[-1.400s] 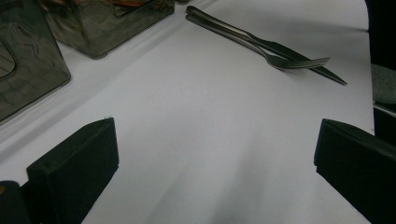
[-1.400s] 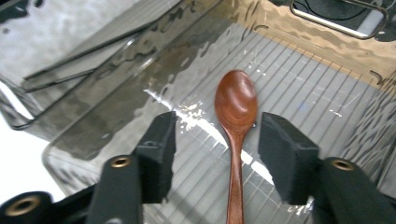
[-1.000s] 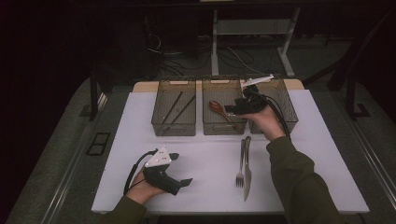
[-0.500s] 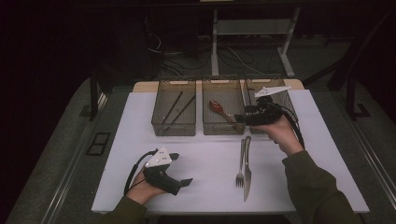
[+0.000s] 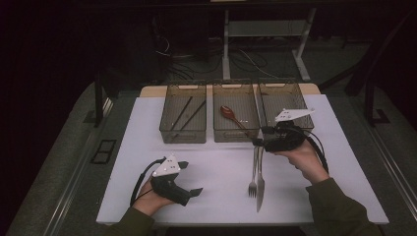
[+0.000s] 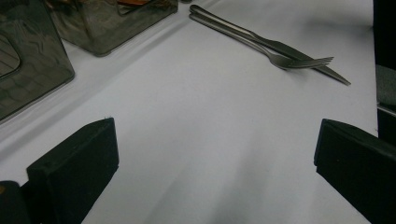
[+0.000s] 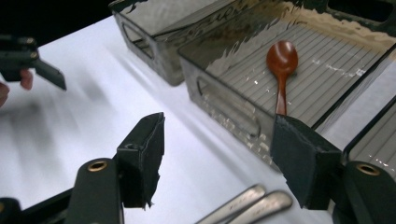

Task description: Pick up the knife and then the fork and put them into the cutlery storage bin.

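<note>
While my right gripper [image 5: 256, 142] hangs just above the handle ends of the fork [image 5: 253, 172] and knife [image 5: 260, 179], its jaws stand well apart with nothing between them; the right gripper view shows those two handle tips [image 7: 247, 205] side by side right below the jaws, a closeness I cannot judge from above; it also looks into the middle bin [image 7: 224, 112], where a brown spoon [image 7: 281, 70] lies on the ribbed floor. From the high view I see three bins in a row at the far edge of the white table [image 5: 344, 162]; the left bin [image 5: 183, 113] holds dark sticks, the right bin [image 5: 285, 98] sits behind my right hand. My left gripper [image 5: 189, 184] rests near the front edge, jaws wide and empty; its own view looks across bare white surface to the fork [image 6: 280, 58] lying against the knife [image 6: 322, 70]. Open room lies between the hands; the middle bin's near wall stands close ahead of the right jaws.
</note>
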Motion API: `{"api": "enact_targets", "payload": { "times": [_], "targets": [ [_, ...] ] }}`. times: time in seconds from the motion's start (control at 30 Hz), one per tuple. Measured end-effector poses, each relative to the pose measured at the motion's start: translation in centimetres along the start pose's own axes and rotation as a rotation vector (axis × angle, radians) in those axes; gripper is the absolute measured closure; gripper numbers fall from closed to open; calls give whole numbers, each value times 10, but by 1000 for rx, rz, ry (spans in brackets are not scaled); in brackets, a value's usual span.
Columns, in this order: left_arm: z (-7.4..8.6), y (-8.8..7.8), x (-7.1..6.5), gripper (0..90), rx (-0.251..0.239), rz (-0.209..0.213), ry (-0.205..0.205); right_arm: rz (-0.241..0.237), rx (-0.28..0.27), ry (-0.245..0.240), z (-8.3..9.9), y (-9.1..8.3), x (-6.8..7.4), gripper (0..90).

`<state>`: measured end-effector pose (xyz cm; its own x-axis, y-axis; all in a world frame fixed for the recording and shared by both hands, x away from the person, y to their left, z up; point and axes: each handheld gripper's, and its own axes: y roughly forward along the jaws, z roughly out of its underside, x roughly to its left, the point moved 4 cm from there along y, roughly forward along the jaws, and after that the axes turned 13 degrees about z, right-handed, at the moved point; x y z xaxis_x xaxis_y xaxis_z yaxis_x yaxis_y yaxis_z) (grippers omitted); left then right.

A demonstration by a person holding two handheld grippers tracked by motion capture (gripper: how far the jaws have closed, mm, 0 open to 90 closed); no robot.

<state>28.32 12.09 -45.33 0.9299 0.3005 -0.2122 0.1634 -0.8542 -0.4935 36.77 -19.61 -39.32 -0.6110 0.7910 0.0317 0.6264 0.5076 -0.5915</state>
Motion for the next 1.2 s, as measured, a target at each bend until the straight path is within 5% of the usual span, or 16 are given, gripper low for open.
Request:
{"api": "enact_targets", "payload": {
  "times": [0.5,1.2],
  "targets": [
    [-1,-1,-1,0,3,-6,5,-21,64,-42,47,-17,14,395],
    [-1,0,-2,0,2,-11,5,-163,188,-155,104,-33,57,864]
  ]
}}
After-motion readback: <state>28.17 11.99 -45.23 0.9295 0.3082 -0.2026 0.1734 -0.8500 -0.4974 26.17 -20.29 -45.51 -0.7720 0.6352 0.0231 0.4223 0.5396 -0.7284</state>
